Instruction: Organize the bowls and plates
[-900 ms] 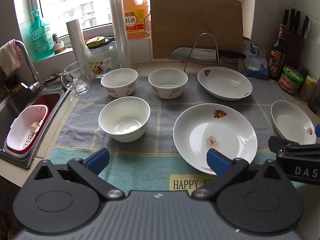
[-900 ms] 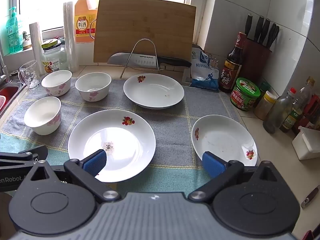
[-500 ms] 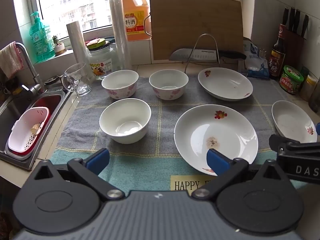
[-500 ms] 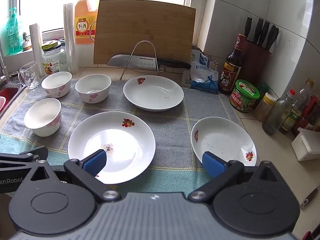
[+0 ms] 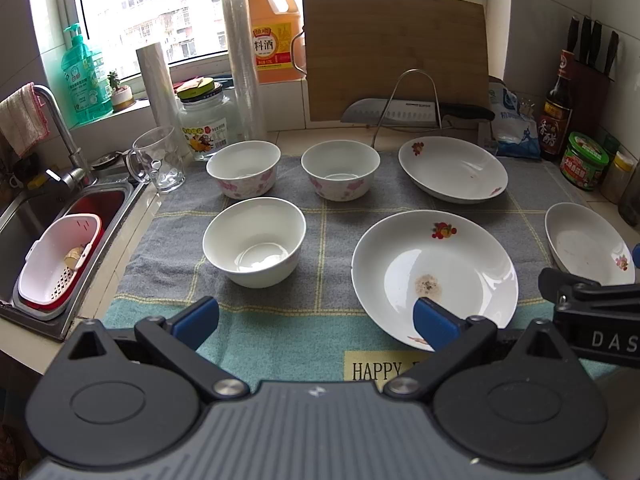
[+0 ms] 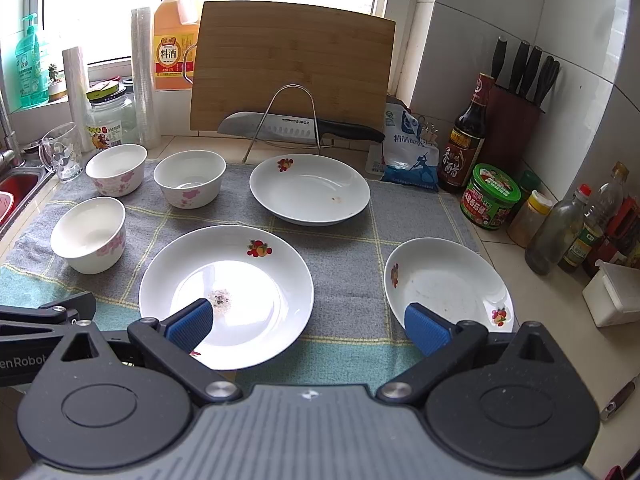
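Setting: kitchen counter under a window, covered by a grey and teal towel (image 5: 320, 240).
Bowls: three on the towel's left half; the plain near bowl (image 5: 254, 253) in front, two flowered bowls (image 5: 243, 168) (image 5: 340, 169) behind it, all apart.
Plates: large plate (image 5: 434, 276) with a speck of residue at centre; far plate (image 5: 453, 169) behind it; small plate (image 6: 448, 284) at the towel's right edge.
Left gripper (image 5: 316, 320): jaws spread wide, empty, above the towel's near edge.
Right gripper (image 6: 308, 326): likewise wide and empty.
Risk: glazed rims could slip from the pads; the small plate overhangs the towel edge and might skid on the tiles.
Left view only: sink (image 5: 24, 216) with a pink basket (image 5: 56, 256).
Right view only: condiment bottles (image 6: 560, 232) beside the small plate.
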`<move>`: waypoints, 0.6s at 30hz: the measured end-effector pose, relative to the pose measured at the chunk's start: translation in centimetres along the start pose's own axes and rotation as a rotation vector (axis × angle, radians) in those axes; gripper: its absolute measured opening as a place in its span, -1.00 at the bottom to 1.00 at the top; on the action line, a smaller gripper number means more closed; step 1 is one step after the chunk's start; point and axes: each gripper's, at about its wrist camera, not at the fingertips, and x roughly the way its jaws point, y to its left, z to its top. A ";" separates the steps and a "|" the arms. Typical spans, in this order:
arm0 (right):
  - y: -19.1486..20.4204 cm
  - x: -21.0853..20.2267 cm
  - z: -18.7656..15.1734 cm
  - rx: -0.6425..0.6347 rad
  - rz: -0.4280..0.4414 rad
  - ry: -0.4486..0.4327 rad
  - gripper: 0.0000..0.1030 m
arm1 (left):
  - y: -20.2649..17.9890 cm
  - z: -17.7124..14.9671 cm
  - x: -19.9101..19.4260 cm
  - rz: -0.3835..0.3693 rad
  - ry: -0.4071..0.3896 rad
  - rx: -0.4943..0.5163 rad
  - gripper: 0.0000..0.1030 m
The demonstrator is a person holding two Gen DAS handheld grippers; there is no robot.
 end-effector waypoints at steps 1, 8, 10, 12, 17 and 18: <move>0.0 0.0 0.0 0.000 0.000 0.000 1.00 | 0.0 0.0 0.0 0.000 0.000 0.000 0.99; -0.1 -0.1 0.1 0.000 0.001 -0.001 1.00 | 0.0 0.0 0.0 0.000 0.000 0.000 0.99; -0.1 -0.2 0.1 0.000 0.001 -0.003 1.00 | -0.1 0.0 0.0 0.001 -0.001 0.000 0.99; -0.2 -0.2 0.1 0.001 0.001 -0.003 1.00 | -0.1 0.0 -0.1 0.002 -0.001 0.001 0.99; -0.2 -0.3 0.1 -0.001 -0.001 -0.007 1.00 | -0.1 0.0 -0.1 0.002 -0.002 0.001 0.99; -0.2 -0.3 0.1 -0.002 -0.001 -0.007 1.00 | -0.2 0.0 -0.1 0.003 -0.002 0.002 0.99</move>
